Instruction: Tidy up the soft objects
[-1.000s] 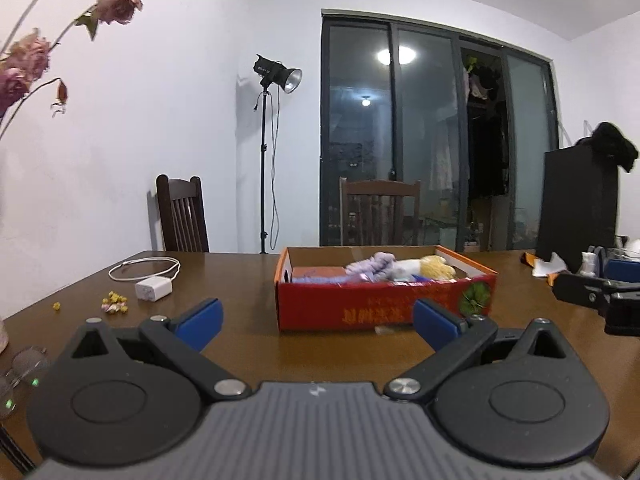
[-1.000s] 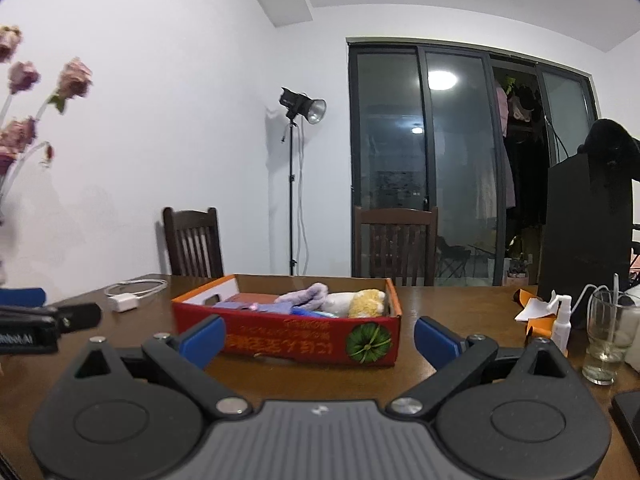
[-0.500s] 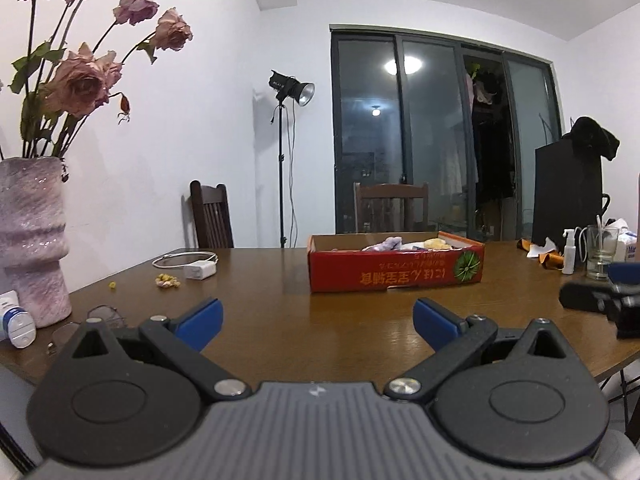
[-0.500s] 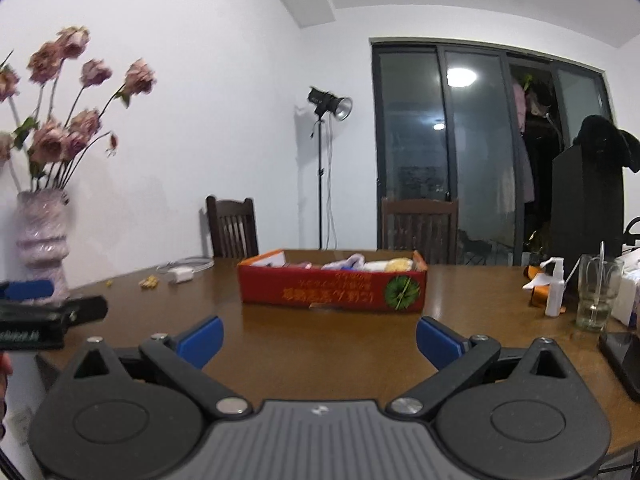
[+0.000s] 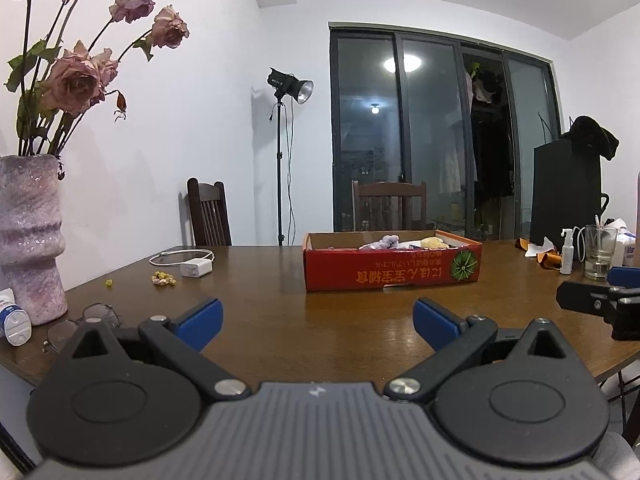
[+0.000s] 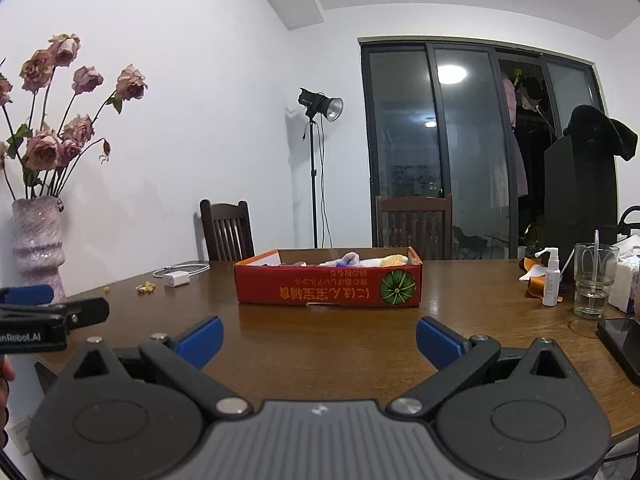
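- Your left gripper (image 5: 316, 322) hangs over the near edge of the table (image 5: 280, 320), jaws spread wide, nothing between the blue pads (image 5: 200, 318).
- Your right gripper (image 6: 320, 338) sits level with it, jaws just as wide and gripping nothing.
- The red box (image 5: 392, 266) stands mid-table, well ahead of both grippers and apart from them.
- Soft things lie inside the box: a lilac toy (image 5: 384, 242) beside a yellow one (image 5: 432, 242), both peeking over the rim.
- From the right view, the same box (image 6: 328, 284) shows its melon print facing you.
- On your left, a vase (image 5: 28, 236) of roses, glasses (image 5: 80, 320) just beside its base.
- A charger (image 5: 196, 268) and cable lie farther back on the left.
- On your right, a glass (image 6: 594, 280), a spray bottle (image 6: 552, 280) near it, and a phone (image 6: 622, 344) at the edge.
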